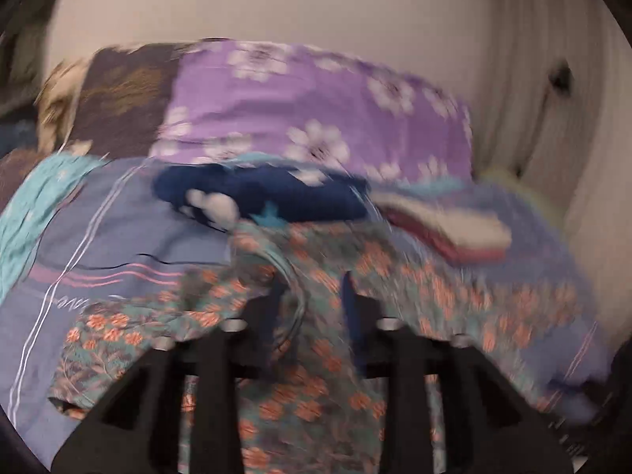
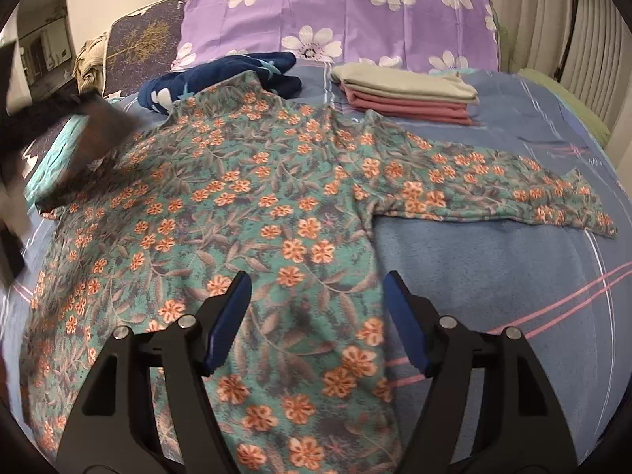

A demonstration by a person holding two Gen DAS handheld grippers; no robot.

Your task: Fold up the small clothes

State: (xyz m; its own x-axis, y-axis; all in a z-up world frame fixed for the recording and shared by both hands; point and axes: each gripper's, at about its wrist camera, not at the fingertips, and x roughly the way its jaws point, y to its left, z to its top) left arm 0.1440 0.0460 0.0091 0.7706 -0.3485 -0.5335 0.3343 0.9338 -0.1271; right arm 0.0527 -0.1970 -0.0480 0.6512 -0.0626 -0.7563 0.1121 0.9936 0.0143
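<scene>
The floral shirt (image 2: 245,205) is lying spread across the bed (image 2: 493,276), its body filling the near left and one sleeve reaching out to the right, while a dark blue garment (image 2: 237,75) and a folded stack (image 2: 403,91) are sitting at the far side in front of the purple pillow (image 2: 355,15). The right claw (image 2: 316,320) is hovering over the shirt's right edge with its jaws standing well apart and nothing between them. The left claw (image 1: 312,316) is sweeping over the shirt, and its view is badly smeared; its jaws seem to be partly apart with a ridge of cloth passing between them, but I cannot tell whether the pads are pressing on it. That is where trouble is brewing: if the left claw is catching only a loose pucker, the fabric may be slipping free mid-fold and leaving a crooked crease. A fast sweep is also risking dragging the whole shirt toward the blue garment, tangling the two. The right claw, closing at the hem, could be pinching the bedsheet beneath along with the shirt.
</scene>
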